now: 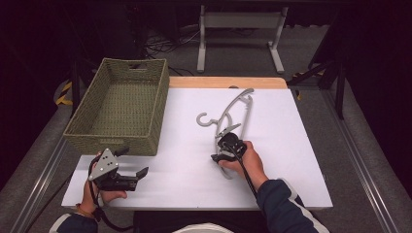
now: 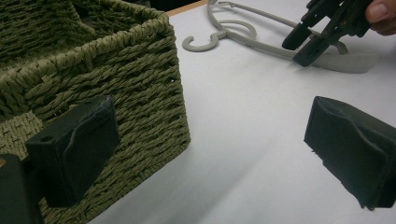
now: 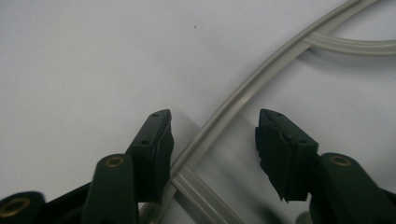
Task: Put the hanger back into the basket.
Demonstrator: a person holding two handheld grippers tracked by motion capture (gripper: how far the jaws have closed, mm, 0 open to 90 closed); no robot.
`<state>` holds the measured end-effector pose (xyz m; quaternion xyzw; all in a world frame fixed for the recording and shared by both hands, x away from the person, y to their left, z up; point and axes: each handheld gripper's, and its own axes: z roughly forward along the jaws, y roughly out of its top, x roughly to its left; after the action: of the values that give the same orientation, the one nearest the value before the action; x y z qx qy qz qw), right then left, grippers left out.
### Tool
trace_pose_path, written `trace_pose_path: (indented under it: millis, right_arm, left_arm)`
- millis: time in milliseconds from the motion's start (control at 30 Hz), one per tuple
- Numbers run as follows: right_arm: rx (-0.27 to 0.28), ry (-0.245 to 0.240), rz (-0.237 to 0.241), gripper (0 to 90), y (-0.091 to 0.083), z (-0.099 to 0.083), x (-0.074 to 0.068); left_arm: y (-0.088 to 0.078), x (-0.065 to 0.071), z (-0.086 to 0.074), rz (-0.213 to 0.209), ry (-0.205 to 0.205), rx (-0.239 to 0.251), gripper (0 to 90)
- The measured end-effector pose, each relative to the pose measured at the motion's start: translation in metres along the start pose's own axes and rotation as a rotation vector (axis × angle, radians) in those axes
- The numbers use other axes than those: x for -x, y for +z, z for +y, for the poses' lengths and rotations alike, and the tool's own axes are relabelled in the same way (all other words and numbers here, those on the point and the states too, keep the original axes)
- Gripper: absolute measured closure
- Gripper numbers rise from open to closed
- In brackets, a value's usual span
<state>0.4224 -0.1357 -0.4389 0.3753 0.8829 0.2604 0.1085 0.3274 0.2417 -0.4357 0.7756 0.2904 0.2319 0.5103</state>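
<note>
Hanger: a grey plastic hanger (image 1: pixel 232 120) is lying flat on the white table (image 1: pixel 291 160), right of centre, its hook (image 1: pixel 204 119) pointing toward the basket and its far end reaching toward the table's back edge.
Right gripper: the right gripper (image 1: pixel 224 141) is sitting low over the near part of the hanger, held by the person's right hand (image 1: pixel 245 160), a dark sleeve trailing off toward the bottom edge.
Right jaws: in the right gripper view they are standing partly apart, straddling one curved grey arm of the hanger (image 3: pixel 243 95); that arm is running just beside the left pad, while a clear gap is showing before the right pad, so nothing is being squeezed.
Left gripper: the left gripper (image 1: pixel 138 175) is resting at the near left corner of the table in the person's left hand (image 1: pixel 99 191), just in front of the basket and well apart from the hanger.
Left jaws: they are gaping wide in the left gripper view, with bare table between the pads.
Basket: a green woven basket (image 1: pixel 97 124) is standing on the left side of the table; its corner (image 2: pixel 140 79) is looming just beside the left pad in the left gripper view.
Across the table: the left gripper view is also catching the right gripper (image 2: pixel 308 42) over the hanger (image 2: pixel 261 44), farther off.
</note>
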Motion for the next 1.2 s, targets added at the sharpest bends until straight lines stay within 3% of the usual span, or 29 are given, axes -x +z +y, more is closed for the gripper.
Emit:
trace_pose_path:
  millis: [167,267,433,533,667,733,867,1033,1200]
  right_arm:
    - [-0.024,-0.017,-0.010,56.9,0.000,0.004,-0.001]
    - [-0.072,-0.034,0.002,60.7,0.000,0.008,0.000]
    - [-0.137,-0.016,0.017,74.4,0.001,0.017,0.008]
    - [-0.144,0.009,0.011,82.3,0.001,0.018,0.011]
    - [-0.129,-0.002,0.002,83.2,0.000,0.017,0.011]
    - [-0.101,-0.004,0.003,83.3,0.000,0.013,0.011]
    - [0.011,0.031,0.036,83.4,-0.003,0.001,0.017]
    - [0.111,0.092,0.103,83.5,-0.011,-0.008,0.021]
    - [0.228,0.111,0.168,83.5,-0.022,-0.014,0.020]
  left_arm:
    - [0.000,0.000,0.000,-0.001,-0.010,-0.002,3.6]
    - [0.001,0.000,0.000,-0.007,-0.017,-0.004,3.6]
    - [0.001,0.001,0.000,-0.008,-0.020,-0.012,3.6]
    - [0.002,0.001,0.000,-0.011,-0.013,-0.012,3.7]
    - [0.003,0.002,0.000,-0.021,-0.014,-0.020,4.0]
    - [0.004,0.003,0.000,-0.027,-0.018,-0.017,4.1]
    - [0.007,0.007,0.002,-0.043,-0.012,-0.018,5.6]
    - [0.013,0.012,0.006,-0.068,-0.008,-0.010,6.9]
    - [0.021,0.015,0.012,-0.099,-0.007,0.004,8.0]
